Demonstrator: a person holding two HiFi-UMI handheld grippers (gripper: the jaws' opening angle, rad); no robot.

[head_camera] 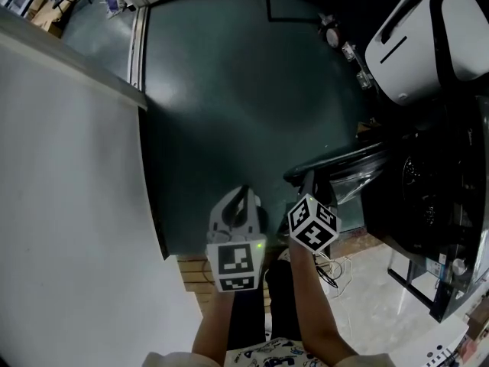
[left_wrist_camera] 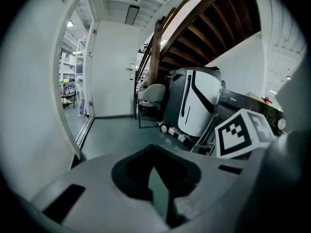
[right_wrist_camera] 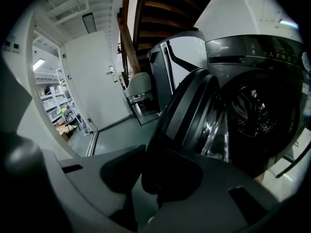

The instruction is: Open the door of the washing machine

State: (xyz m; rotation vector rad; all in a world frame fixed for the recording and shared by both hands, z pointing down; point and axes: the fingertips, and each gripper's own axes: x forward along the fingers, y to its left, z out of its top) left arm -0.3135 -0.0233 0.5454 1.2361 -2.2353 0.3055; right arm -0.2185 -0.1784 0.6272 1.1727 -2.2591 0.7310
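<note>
The dark washing machine (head_camera: pixel 428 205) stands at the right, its drum (right_wrist_camera: pixel 257 115) showing through the uncovered opening. Its round door (head_camera: pixel 336 163) is swung out toward me and fills the middle of the right gripper view (right_wrist_camera: pixel 189 110). My right gripper (head_camera: pixel 307 183) is shut on the door's outer rim, which runs down between its jaws (right_wrist_camera: pixel 163 178). My left gripper (head_camera: pixel 244 193) hangs beside it to the left over the floor, apart from the door. Its fingertips meet and hold nothing (left_wrist_camera: pixel 154 152).
A white wall (head_camera: pixel 69 205) runs along the left. A white and grey appliance (head_camera: pixel 428 37) leans behind the washer, with a chair (left_wrist_camera: pixel 150 93) under the wooden stairs. Cables (head_camera: pixel 336 270) lie on the pale floor near my feet. Dark green floor (head_camera: pixel 229 90) stretches ahead.
</note>
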